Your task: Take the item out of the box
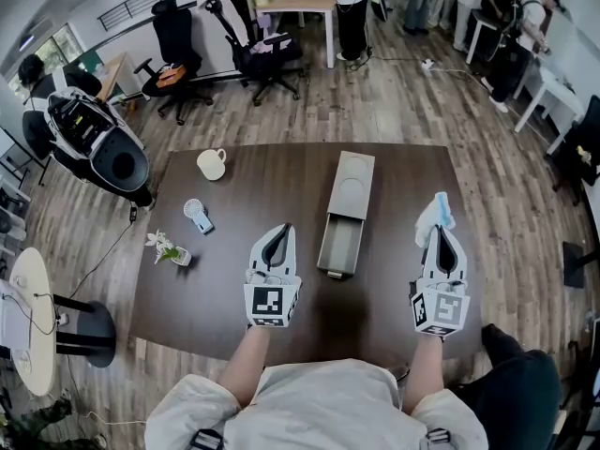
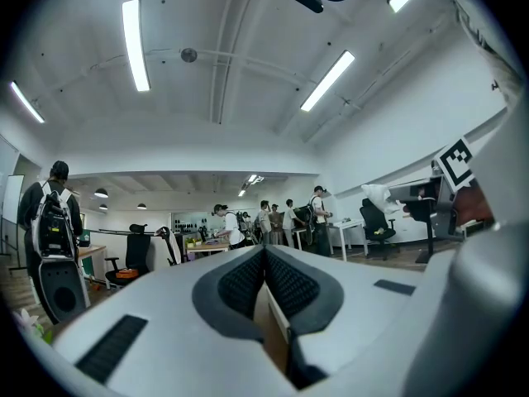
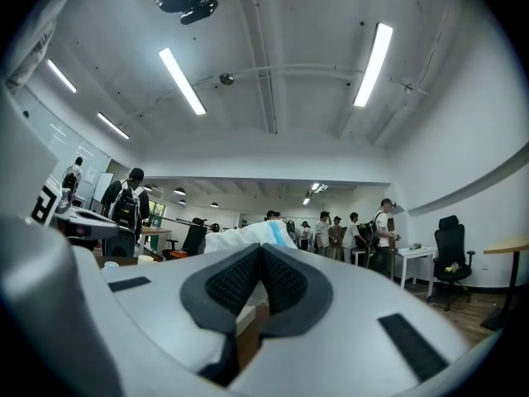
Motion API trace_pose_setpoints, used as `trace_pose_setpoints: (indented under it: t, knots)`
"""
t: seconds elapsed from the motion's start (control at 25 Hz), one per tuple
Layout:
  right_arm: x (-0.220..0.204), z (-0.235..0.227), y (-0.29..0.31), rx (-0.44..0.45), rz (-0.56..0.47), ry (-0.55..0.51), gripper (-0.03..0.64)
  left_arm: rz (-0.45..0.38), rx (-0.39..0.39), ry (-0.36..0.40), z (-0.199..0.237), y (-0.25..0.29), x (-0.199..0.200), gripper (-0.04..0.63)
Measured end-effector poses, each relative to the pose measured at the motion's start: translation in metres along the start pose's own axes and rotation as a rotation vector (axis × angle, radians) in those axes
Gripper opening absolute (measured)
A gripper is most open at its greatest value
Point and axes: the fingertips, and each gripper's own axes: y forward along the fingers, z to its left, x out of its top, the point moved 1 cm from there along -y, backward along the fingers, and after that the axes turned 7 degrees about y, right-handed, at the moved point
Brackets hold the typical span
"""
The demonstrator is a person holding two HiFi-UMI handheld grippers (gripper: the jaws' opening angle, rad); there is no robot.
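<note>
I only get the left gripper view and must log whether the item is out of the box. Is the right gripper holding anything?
Observer: Yes. The right gripper is shut on a soft white and blue item, pinched at the tips of its jaws.
Operator: Where is the box?
Observer: The grey box lies in the middle of the table, its tray slid out toward the person.
Operator: What else is on the table?
Observer: A mug, a small white and blue gadget and a little flower pot, all left of the box.
</note>
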Motion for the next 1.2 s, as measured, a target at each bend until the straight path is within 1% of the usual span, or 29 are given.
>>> trace_pose_setpoints:
  t: [0.36, 0.6, 0.76, 1.2]
  knots:
    - [-0.003, -0.001, 0.0, 0.005, 0.006, -0.003, 0.002, 0.012, -0.001, 0.0, -0.004, -0.002, -0.004, 0.003]
    - [-0.003, 0.006, 0.001, 0.019, 0.012, -0.018, 0.002, 0.006, -0.004, -0.004, -0.003, -0.002, -0.003, 0.003]
    - [-0.003, 0.01, 0.003, 0.029, 0.015, -0.019, 0.001, 0.017, -0.003, -0.004, -0.003, -0.001, -0.005, 0.003]
    - [-0.011, 0.008, 0.004, 0.03, 0.031, -0.019, 0.0, 0.022, -0.02, -0.008, -0.008, 0.002, -0.005, 0.003]
